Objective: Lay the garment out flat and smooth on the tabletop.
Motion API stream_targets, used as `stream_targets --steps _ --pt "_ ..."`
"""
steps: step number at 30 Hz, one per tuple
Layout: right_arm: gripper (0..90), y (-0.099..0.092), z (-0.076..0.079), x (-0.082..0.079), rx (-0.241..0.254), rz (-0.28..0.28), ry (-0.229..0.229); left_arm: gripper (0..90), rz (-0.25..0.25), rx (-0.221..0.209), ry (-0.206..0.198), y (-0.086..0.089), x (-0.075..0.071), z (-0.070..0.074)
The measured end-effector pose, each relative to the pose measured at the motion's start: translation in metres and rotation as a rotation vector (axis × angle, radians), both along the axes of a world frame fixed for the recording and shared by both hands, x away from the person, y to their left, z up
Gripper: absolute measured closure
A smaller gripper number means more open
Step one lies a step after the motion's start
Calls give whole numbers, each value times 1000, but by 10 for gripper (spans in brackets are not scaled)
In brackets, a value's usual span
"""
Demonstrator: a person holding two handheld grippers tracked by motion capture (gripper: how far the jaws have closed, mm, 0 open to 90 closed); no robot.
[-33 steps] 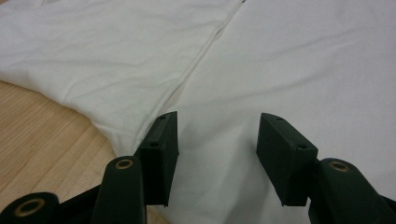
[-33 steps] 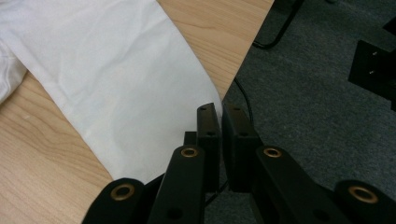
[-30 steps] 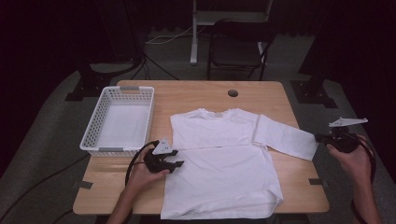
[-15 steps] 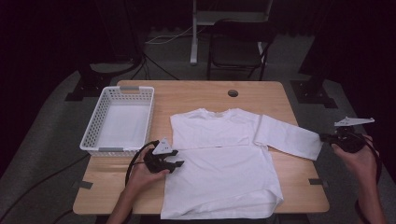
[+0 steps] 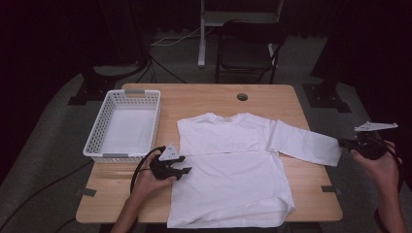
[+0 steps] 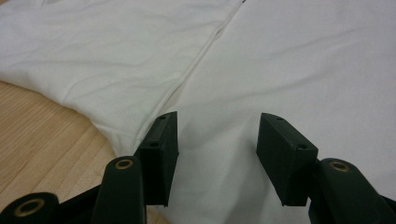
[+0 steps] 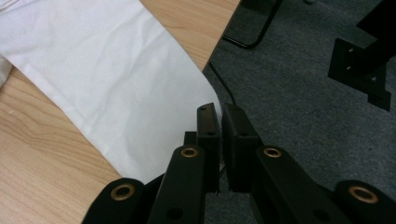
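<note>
High view, white basket (image 5: 99, 145) holding nothing, beside white shirt (image 5: 233, 179).

White plastic basket (image 5: 98, 141), latticed walls, sits on the wooden table (image 5: 204, 97) at its left side, w/ long axis running front to back; round cable hole (image 5: 242, 97) near table's far edge, centre-right; black tape strips (image 5: 328, 189) near front corners; dark chair (image 5: 248, 48) beyond on grey carpet (image 7: 308, 84); black stand bases either side.
</note>
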State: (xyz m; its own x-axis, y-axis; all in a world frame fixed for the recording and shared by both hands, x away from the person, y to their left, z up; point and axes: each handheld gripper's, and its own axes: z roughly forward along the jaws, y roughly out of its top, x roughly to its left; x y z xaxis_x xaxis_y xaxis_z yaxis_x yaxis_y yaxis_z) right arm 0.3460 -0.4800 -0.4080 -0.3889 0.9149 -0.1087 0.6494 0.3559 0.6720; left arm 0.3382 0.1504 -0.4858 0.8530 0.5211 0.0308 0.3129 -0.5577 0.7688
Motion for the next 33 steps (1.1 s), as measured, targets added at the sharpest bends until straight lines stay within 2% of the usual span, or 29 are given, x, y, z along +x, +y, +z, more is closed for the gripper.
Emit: stream_targets --steps 12,22,26,33 --pt "855 -11 10 -4 -3 -42 -36 493 1 0 0 0 0 0" --pt "847 -10 9 -4 -8 -41 -38 493 1 -1 0 0 0 0" --pt "732 -8 9 -3 1 -45 -51 494 1 0 0 0 0 0" --pt "669 10 4 1 -1 0 -50 492 2 0 0 0 0 0"
